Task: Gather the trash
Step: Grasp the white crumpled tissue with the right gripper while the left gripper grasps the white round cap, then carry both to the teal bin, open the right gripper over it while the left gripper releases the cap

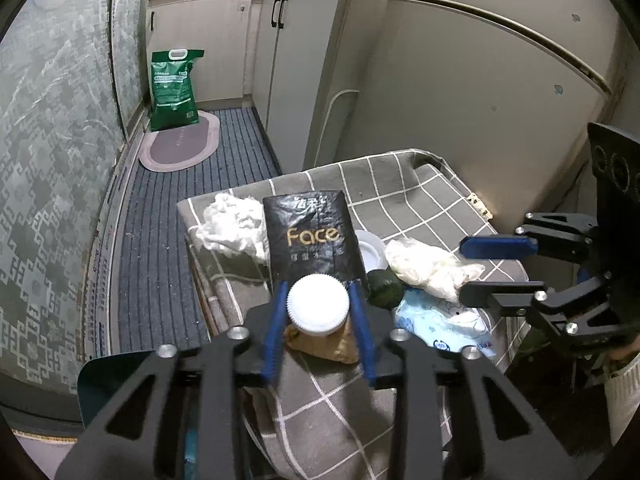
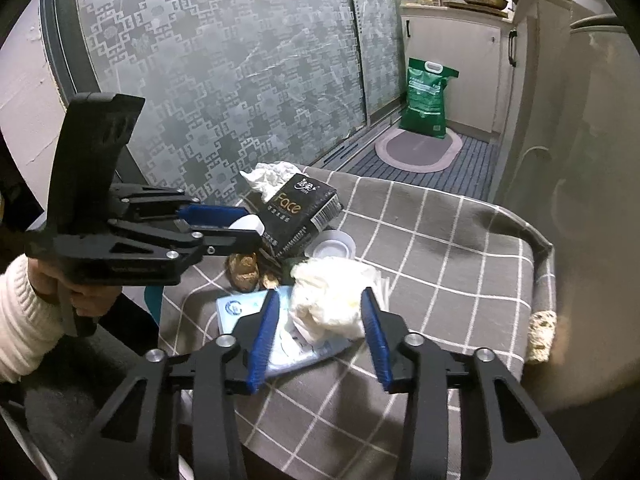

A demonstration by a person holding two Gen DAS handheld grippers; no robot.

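Trash lies on a table under a grey checked cloth. My left gripper is shut on a white ribbed bottle cap and holds it above a brown scrap; it shows in the right wrist view too. My right gripper is open, its fingers on either side of a crumpled white plastic bag, also in the left wrist view. A black "Face" tissue pack, crumpled white tissue, a white lid, a dark green fruit and a blue-white wrapper lie nearby.
A green rice bag stands on an oval mat on the striped floor. Patterned glass doors run along one side, cabinets and a white fridge along the other. A teal bin edge is below the table.
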